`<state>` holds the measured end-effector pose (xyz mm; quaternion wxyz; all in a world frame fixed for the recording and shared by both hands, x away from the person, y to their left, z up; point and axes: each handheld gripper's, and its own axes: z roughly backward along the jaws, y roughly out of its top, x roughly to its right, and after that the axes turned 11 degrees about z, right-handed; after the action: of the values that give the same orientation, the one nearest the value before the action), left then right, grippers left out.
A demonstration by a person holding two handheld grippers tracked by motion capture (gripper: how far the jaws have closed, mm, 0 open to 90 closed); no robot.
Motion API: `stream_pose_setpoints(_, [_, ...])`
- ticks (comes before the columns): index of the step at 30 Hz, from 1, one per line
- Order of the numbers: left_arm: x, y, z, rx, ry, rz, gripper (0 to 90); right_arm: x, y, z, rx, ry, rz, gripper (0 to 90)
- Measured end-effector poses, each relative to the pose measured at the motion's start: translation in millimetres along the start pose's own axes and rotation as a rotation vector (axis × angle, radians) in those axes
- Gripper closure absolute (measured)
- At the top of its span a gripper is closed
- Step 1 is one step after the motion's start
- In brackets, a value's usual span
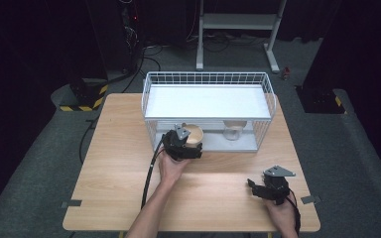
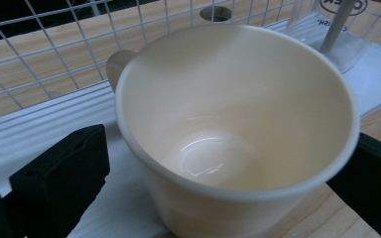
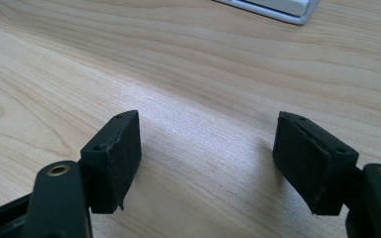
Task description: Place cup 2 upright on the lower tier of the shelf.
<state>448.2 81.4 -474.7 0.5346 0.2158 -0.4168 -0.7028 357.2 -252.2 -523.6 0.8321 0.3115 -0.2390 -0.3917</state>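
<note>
Cream cup [image 2: 235, 124] standing upright on the white lower shelf [image 2: 39, 134] of the wire rack [image 1: 208, 84], at the shelf's near left edge, handle turned toward the far side. Left gripper [image 1: 191, 145] spread wide around the cup, one jaw on each side of it with a gap showing at the left jaw; no pad presses on the wall. Clear glass [image 1: 233, 130] on the same shelf, to the right. Right gripper [image 3: 208, 161] spread and empty over the bare worktop [image 1: 119, 173] at near right.
</note>
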Motion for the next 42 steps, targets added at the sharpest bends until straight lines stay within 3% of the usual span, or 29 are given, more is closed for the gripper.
stream_pose_setpoints(13, [0.5,-9.5,3.8,-0.032,-0.012,0.005,10.7,0.1,0.0,-0.1,0.001,0.0,0.001,26.8])
stream_pose_setpoints(21, [2.9,-9.1,3.3,-0.019,0.004,0.01,13.3,-0.1,0.0,0.0,0.0,0.0,-0.002,26.8])
stream_pose_setpoints(26, [2.9,-8.6,4.7,-0.007,0.011,-0.002,21.3,-0.1,0.0,0.1,-0.001,0.001,-0.001,26.8])
stream_pose_setpoints(32, [3.9,-8.1,2.6,-0.01,0.025,0.001,23.1,-0.3,0.0,0.1,-0.002,0.001,-0.004,26.8])
stream_pose_setpoints(42, [4.2,-8.9,-3.6,-0.025,0.061,-0.006,34.3,0.0,0.0,0.0,0.0,0.0,0.0,26.8])
